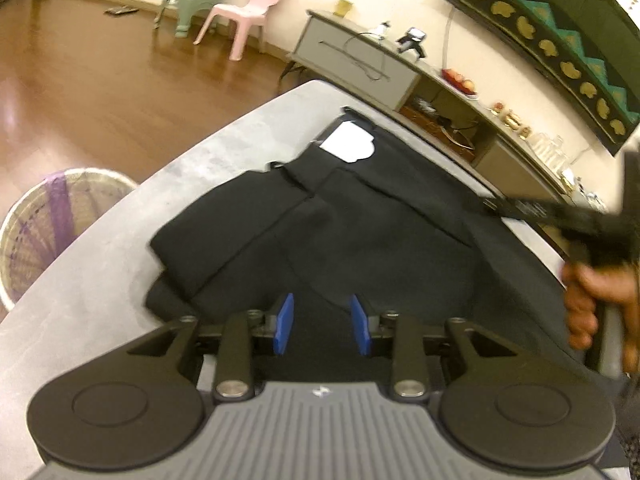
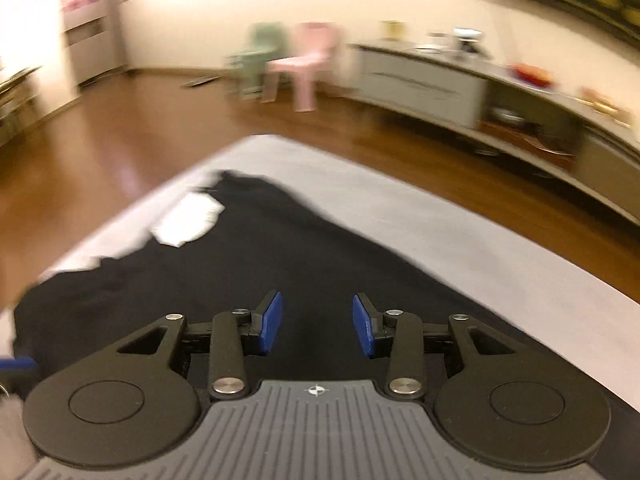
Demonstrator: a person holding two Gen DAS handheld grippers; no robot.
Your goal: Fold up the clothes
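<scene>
Here, on the far left of the left wrist view, a woven basket (image 1: 48, 232) stands on the wooden floor beside the grey table (image 1: 120, 264). A black garment (image 1: 320, 220) lies partly folded on that table, a white label (image 1: 350, 142) showing near its far end. The left gripper (image 1: 322, 326) hovers just over the cloth's near edge, its blue pads (image 1: 285, 322) parted with nothing between them. Further right, a hand (image 1: 596, 300) holds a black handle above the garment. In the blurred right wrist view, the right gripper (image 2: 318, 324) is likewise partly open and empty over the same dark cloth.
</scene>
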